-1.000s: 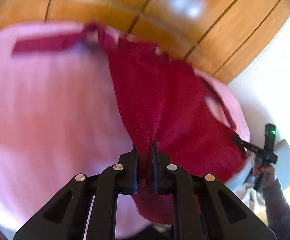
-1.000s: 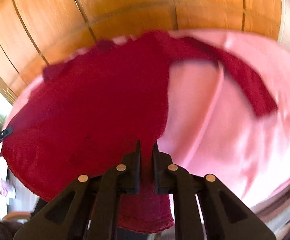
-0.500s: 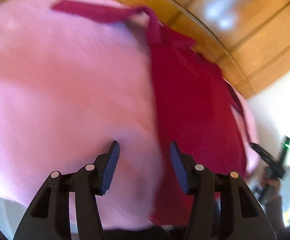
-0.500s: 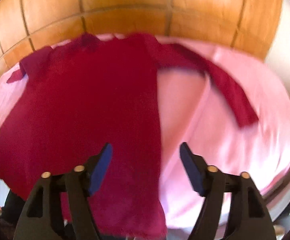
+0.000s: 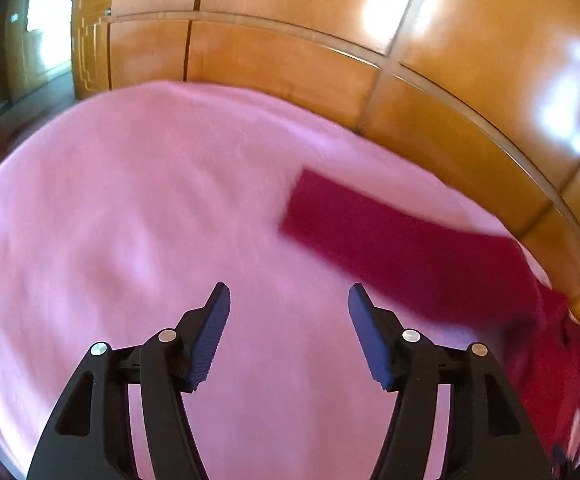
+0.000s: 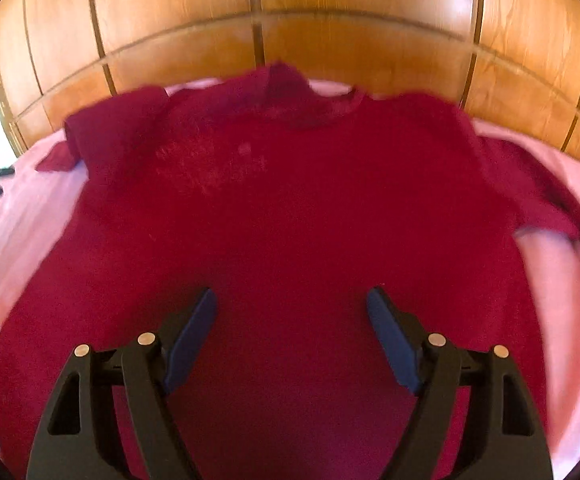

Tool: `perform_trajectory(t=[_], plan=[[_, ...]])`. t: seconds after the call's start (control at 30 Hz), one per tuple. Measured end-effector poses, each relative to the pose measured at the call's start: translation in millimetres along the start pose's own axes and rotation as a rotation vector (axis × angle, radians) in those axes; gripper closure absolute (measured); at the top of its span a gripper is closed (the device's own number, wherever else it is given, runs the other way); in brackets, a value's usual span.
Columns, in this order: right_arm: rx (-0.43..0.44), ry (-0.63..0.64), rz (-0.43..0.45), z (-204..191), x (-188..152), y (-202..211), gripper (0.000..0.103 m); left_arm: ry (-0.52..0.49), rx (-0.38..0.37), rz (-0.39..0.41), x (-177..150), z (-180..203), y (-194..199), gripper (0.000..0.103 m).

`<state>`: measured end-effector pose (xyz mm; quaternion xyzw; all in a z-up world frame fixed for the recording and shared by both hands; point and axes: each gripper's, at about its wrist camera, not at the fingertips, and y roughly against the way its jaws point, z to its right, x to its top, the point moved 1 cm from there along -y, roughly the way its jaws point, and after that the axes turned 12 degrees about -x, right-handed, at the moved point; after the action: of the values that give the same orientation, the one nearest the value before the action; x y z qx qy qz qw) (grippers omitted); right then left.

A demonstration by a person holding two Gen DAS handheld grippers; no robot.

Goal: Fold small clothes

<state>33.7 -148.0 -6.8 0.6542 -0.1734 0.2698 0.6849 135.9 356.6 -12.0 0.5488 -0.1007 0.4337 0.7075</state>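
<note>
Both fisheye views bend strongly at their dark rims. Daylight enters from a window at upper left; white glare streaks the wooden panels. Motion blur smears the red sweater and pink bedsheet.

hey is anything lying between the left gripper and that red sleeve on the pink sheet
Nothing visible. Only bare pink sheet lies between the open left gripper and the red sleeve, which lies flat ahead and to its right.

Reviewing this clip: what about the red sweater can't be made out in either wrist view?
- Sweater hem: right wrist view, hidden behind the right gripper and cut by the bottom edge.
- Sweater body: left wrist view shows one sleeve; the rest runs off the right edge.
- Faint chest print: blurred, unreadable.
- Knit texture: motion-blurred in both views.
</note>
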Motion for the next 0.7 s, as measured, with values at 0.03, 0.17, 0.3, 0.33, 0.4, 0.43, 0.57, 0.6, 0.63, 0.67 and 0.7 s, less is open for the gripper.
perform_trajectory(t=[0.03, 0.17, 0.3, 0.33, 0.4, 0.43, 0.57, 0.6, 0.63, 0.67, 0.7], plan=[[0.012, -0.017, 0.009, 0.2, -2.3, -1.7, 0.018, 0.008, 0.015, -0.011, 7.3, 5.2, -14.1, 0.042], [0.078, -0.035, -0.017, -0.6, -2.1, -4.8, 0.002, 0.018, 0.070, -0.044, 30.4, 1.2, -56.4, 0.042], [0.042, -0.005, -0.025, -6.1, 1.6, -8.1, 0.002, 0.022, 0.080, -0.133, 38.7, -9.4, -87.9, 0.042], [0.041, -0.004, -0.024, -7.2, 1.4, -9.2, 0.002, -0.003, 0.090, -0.114, 40.9, -6.6, -90.3, 0.042], [0.041, -0.005, -0.016, -7.0, 0.7, -10.1, 0.002, -0.049, 0.084, -0.109, 42.6, -0.6, -91.8, 0.072], [0.041, -0.005, -0.016, -6.3, 1.1, -10.4, 0.002, -0.068, 0.086, -0.109, 43.1, 1.1, -89.6, 0.089], [0.037, -0.003, -0.014, -7.0, 1.7, -10.6, 0.002, -0.035, 0.094, -0.054, 33.7, -10.3, -54.4, 0.093], [0.035, -0.003, -0.013, -7.2, 1.9, -10.8, 0.002, -0.021, 0.113, -0.041, 28.7, -16.8, -44.3, 0.093], [0.036, -0.002, -0.013, -7.0, 1.7, -10.8, 0.002, 0.000, 0.143, -0.024, 22.1, -29.4, -32.0, 0.094], [0.035, -0.002, -0.012, -6.9, 1.7, -10.8, 0.002, 0.025, 0.172, -0.015, 16.1, -42.2, -23.0, 0.096], [0.035, -0.001, -0.012, -6.7, 1.7, -10.9, 0.002, 0.050, 0.198, -0.010, 11.2, -54.1, -14.5, 0.096]])
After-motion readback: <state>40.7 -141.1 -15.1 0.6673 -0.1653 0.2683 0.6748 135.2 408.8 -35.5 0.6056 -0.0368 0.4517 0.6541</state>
